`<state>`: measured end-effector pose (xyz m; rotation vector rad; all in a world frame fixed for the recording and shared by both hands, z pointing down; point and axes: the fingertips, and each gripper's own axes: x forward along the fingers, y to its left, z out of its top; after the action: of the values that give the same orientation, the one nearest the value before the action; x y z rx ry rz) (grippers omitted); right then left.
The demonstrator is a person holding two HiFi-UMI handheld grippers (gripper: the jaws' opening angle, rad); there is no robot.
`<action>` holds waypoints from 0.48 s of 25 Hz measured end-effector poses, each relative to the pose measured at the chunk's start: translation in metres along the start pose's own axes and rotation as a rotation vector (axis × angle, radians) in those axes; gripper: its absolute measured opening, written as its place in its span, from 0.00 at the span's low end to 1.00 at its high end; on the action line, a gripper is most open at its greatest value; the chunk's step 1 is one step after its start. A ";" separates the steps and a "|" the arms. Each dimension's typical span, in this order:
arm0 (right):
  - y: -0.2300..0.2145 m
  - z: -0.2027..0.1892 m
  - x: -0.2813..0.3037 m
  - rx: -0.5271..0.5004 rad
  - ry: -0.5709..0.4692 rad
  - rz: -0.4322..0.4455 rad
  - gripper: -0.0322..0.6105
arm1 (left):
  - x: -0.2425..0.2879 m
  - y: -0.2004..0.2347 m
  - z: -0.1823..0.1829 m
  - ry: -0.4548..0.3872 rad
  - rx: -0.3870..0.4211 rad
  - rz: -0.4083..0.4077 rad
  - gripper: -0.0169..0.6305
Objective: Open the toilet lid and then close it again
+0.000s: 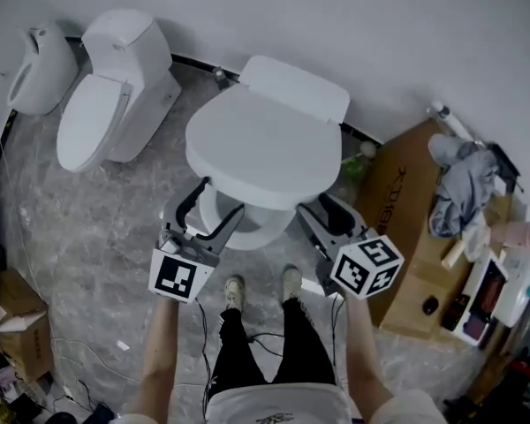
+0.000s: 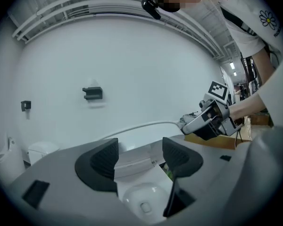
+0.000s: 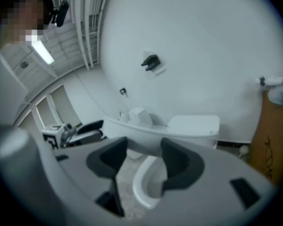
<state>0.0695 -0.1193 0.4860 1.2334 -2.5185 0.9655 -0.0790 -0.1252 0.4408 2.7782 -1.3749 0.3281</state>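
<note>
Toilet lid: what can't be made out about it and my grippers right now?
- Contact: in the head view the toilet lid overhangs the tips of the left gripper and right gripper, so I cannot tell whether they touch it.
- Hinge: head view, hidden under the lid's rear.
- Bowl: head view, mostly covered by the lid.
- Right gripper view: blurred, so fine detail is lost.

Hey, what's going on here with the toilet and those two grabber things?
A person stands facing a white toilet with a handheld gripper in each hand. The left gripper and the right gripper both reach in under the front edge of the toilet lid. The lid sits partway up, with the bowl showing beneath it. Both grippers' jaws are apart and clamp nothing. One moment alone doesn't show whether the lid is going up or coming down.
</note>
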 end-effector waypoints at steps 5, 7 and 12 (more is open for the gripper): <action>-0.011 0.050 0.003 0.053 -0.032 0.028 0.44 | 0.032 0.017 0.043 -0.025 0.038 0.002 0.51; -0.019 0.069 0.004 0.073 -0.055 0.045 0.44 | 0.047 0.023 0.059 -0.035 0.047 0.009 0.51; -0.038 0.109 0.008 0.058 -0.041 0.065 0.44 | 0.087 0.038 0.093 -0.067 0.076 0.040 0.51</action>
<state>0.1061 -0.2091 0.4235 1.2062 -2.5939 1.0455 -0.0418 -0.2271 0.3648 2.8504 -1.4649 0.2964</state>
